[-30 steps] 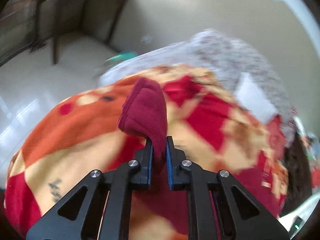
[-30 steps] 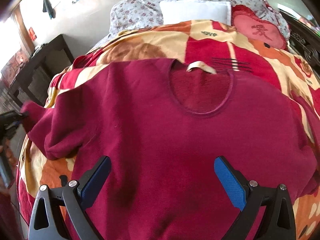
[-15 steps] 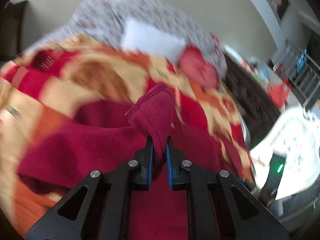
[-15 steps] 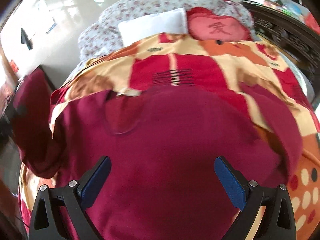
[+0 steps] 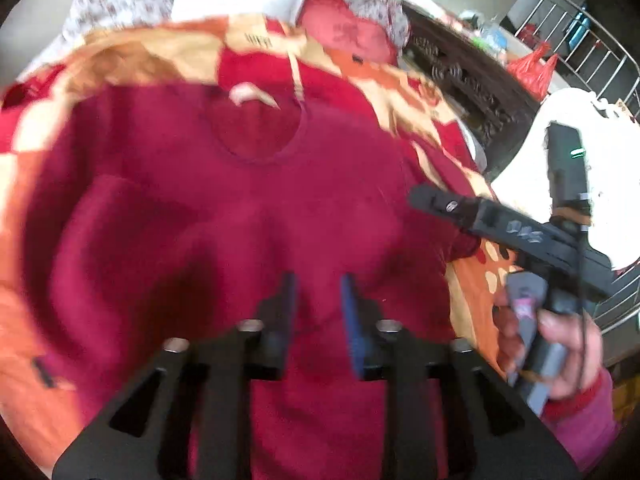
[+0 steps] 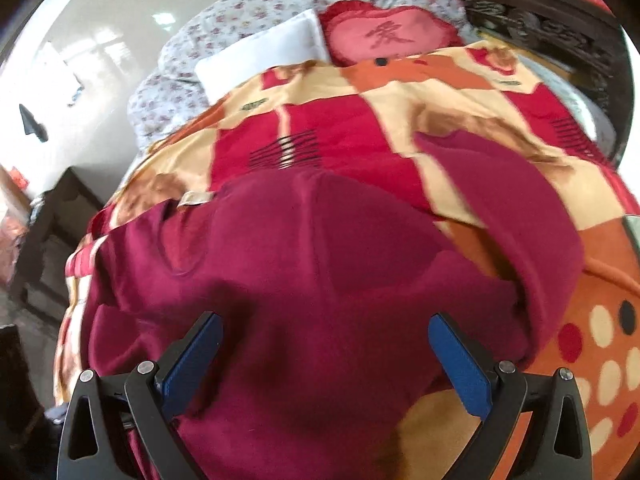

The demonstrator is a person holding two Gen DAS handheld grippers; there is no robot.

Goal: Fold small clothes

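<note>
A dark red sweater point(image 5: 248, 208) lies spread on a patterned red and orange blanket point(image 5: 168, 52), neckline away from me. Its left sleeve point(image 5: 132, 224) lies folded across the body. My left gripper point(image 5: 318, 292) is open a little and empty above the sweater's middle. My right gripper point(image 6: 324, 340) is wide open and empty over the sweater point(image 6: 304, 280); it also shows in the left wrist view point(image 5: 424, 196) at the sweater's right edge. The right sleeve point(image 6: 516, 208) lies stretched out on the blanket point(image 6: 360, 136).
A white pillow point(image 6: 260, 56) and a red heart cushion point(image 6: 388, 36) lie at the bed's head. A dark carved wooden frame point(image 5: 464, 76) runs along the right side. A dark side table point(image 6: 52, 216) stands at the left.
My left gripper carried the sleeve cuff right across the sweater, then opened and let it go. The sleeve now lies on the body. The right gripper swung toward the right sleeve.
</note>
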